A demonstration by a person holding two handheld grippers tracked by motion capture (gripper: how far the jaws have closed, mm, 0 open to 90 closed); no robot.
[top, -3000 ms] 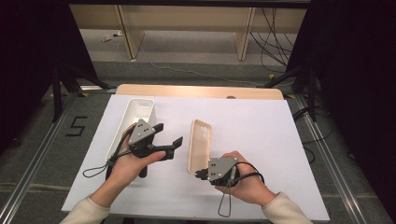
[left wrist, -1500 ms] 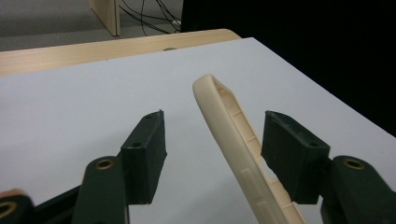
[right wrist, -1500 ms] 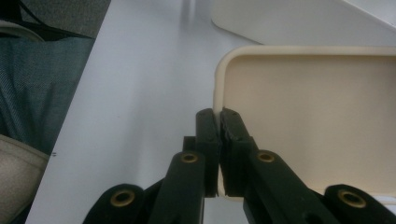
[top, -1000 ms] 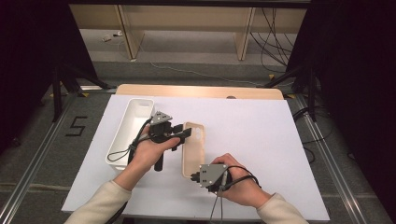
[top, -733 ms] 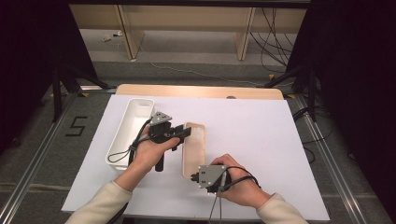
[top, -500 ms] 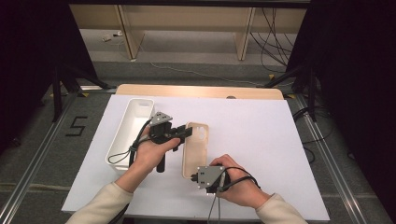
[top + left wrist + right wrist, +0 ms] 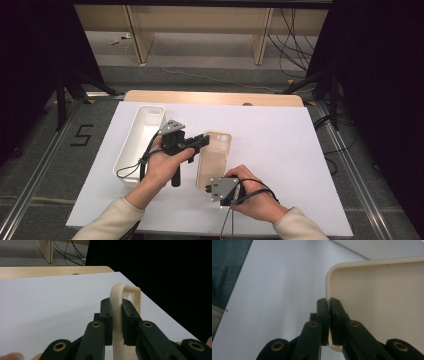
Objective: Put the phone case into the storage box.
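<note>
Since three seconds ago, the left gripper [image 7: 202,142] has crossed from the long white plastic tray [image 7: 136,145] to the cream rubbery phone case [image 7: 214,159] on the white table cover [image 7: 280,145]. Its jaws have just been closing and now pinch the case's side wall. The right gripper [image 7: 329,305] is closed on the near corner. Pulling unevenly could bend the soft case, and it might slip free.

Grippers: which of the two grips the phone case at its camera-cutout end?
The left gripper clamps the phone case wall beside the camera cutout; the right gripper pinches the opposite, plain end.
</note>
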